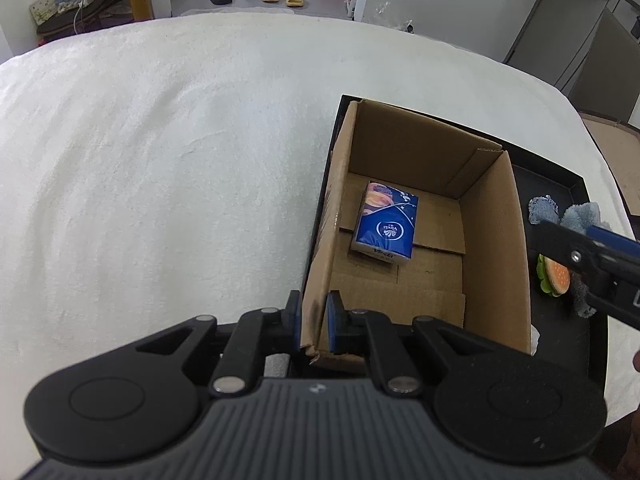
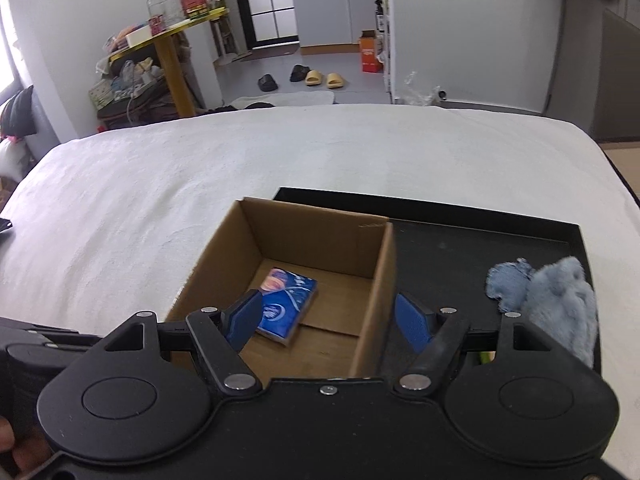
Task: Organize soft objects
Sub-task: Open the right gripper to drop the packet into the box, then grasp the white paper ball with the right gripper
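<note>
Lying flat on the floor of the cardboard box (image 1: 488, 256), the blue tissue pack (image 1: 386, 226) sits ahead of the left gripper (image 1: 314, 326), whose fingers pinch the box's near corner wall. The right gripper (image 2: 330, 318) hangs spread wide astride the box's right wall, blue cloth (image 2: 560, 304) beyond its right finger on the black tray (image 2: 440, 240).

Brand name on a tissue pack

I read "Vinda" on the blue tissue pack (image 1: 385, 227) in the cardboard box (image 1: 492, 256); the orange carton's (image 2: 370, 55) print is illegible.
</note>
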The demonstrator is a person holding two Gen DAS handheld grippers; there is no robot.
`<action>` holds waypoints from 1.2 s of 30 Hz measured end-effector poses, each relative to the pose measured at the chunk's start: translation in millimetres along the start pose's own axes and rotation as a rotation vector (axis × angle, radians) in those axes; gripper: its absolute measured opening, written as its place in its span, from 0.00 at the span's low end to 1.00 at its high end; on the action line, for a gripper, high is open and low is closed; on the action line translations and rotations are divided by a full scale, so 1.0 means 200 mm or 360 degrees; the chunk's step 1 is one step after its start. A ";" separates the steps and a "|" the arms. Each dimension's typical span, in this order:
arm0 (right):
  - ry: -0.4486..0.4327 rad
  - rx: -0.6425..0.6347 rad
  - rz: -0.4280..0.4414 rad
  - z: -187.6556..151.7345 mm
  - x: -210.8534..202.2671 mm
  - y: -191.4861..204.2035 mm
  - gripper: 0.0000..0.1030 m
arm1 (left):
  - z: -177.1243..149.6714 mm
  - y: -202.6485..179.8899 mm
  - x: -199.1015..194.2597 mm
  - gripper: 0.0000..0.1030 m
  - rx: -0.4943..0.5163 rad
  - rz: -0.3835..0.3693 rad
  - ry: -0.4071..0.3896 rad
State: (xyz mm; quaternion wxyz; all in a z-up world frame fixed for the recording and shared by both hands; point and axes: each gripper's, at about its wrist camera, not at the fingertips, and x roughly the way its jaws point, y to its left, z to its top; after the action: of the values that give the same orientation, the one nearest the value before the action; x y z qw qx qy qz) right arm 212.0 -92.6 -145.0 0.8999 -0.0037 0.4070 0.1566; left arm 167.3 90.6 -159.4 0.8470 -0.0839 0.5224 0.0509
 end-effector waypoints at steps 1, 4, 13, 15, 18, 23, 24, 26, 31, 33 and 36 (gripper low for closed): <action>-0.0004 0.0012 -0.0013 -0.02 -0.02 -0.02 0.73 | 0.00 -0.01 -0.01 0.10 0.0008 0.0001 -0.0019; -0.0008 0.0061 -0.0047 -0.06 -0.05 -0.08 0.73 | -0.02 -0.03 -0.05 0.14 0.0025 0.0025 -0.0070; 0.0015 0.0173 -0.0099 -0.19 -0.12 -0.23 0.79 | -0.04 -0.04 -0.10 0.30 0.0065 0.0021 -0.0131; 0.0017 0.0199 -0.0110 -0.21 -0.13 -0.26 0.79 | -0.04 -0.06 -0.11 0.39 0.0091 0.0037 -0.0147; 0.0033 0.0246 -0.0116 -0.27 -0.14 -0.32 0.79 | -0.06 -0.09 -0.13 0.52 0.0138 0.0061 -0.0159; 0.0057 0.0325 -0.0098 -0.34 -0.14 -0.42 0.79 | -0.06 -0.15 -0.14 0.70 0.0218 0.0147 -0.0141; 0.0062 0.0335 -0.0099 -0.36 -0.13 -0.44 0.79 | -0.06 -0.16 -0.14 0.70 0.0238 0.0164 -0.0138; 0.0070 0.0355 -0.0096 -0.38 -0.13 -0.47 0.79 | -0.07 -0.19 -0.14 0.71 0.0275 0.0203 -0.0136; 0.0088 0.0414 -0.0079 -0.44 -0.10 -0.55 0.79 | -0.08 -0.24 -0.14 0.71 0.0370 0.0276 -0.0133; 0.0094 0.0428 -0.0066 -0.47 -0.09 -0.58 0.79 | -0.08 -0.26 -0.14 0.71 0.0394 0.0292 -0.0139; 0.0125 0.0449 -0.0033 -0.52 -0.05 -0.61 0.79 | -0.08 -0.27 -0.13 0.71 0.0401 0.0322 -0.0125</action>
State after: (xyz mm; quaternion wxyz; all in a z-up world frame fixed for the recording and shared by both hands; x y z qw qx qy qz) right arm 164.7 -224.6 -220.9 0.8765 0.1123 0.4598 0.0884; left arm 151.4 34.1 -138.4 0.8611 0.0780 0.4971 0.0733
